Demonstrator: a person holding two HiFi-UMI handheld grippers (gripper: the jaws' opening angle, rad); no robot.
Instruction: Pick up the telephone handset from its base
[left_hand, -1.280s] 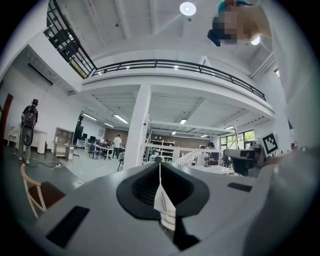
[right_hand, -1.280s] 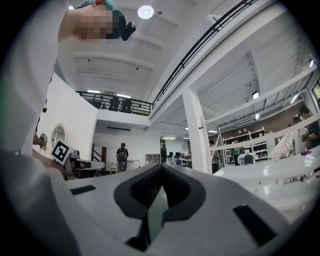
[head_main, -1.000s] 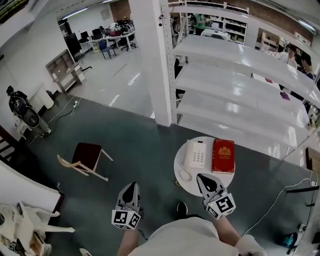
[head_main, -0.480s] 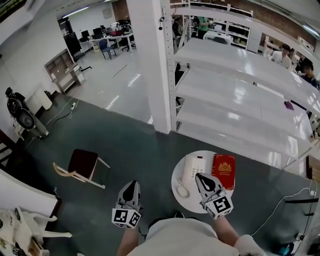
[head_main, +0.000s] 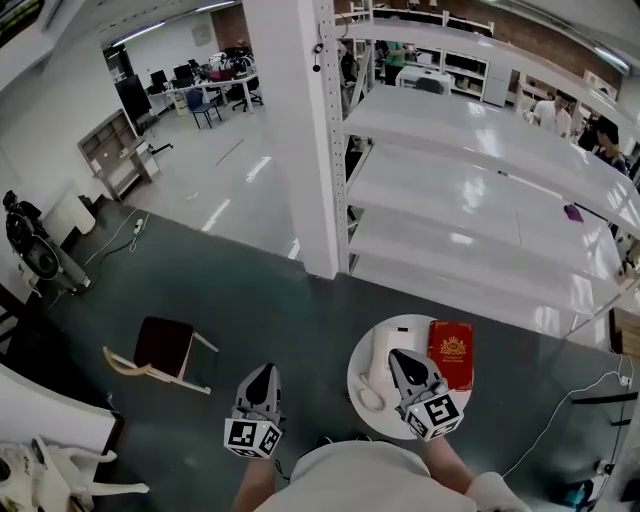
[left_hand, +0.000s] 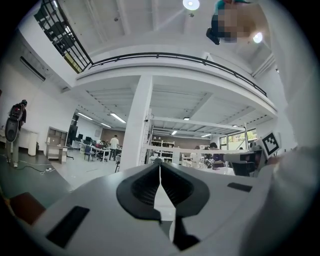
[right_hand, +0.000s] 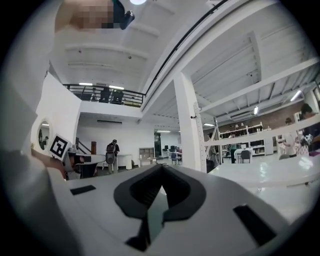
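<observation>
A white telephone sits on a small round white table in the head view, its coiled cord looping off its near left side. The handset lies on the base. My right gripper hangs over the phone and hides its keypad side; its jaws are shut with nothing between them. My left gripper is held over the dark floor to the left of the table, also shut and empty. Both gripper views look level across the hall and show no phone.
A red book lies on the table right of the phone. A dark-seated chair stands on the floor at the left. A white pillar and long white shelving rise beyond the table. A white cable trails at the right.
The table, phone and book have slid nearer to me. My right gripper now covers more of the phone; the left stays over the floor. Both jaws stay shut.
</observation>
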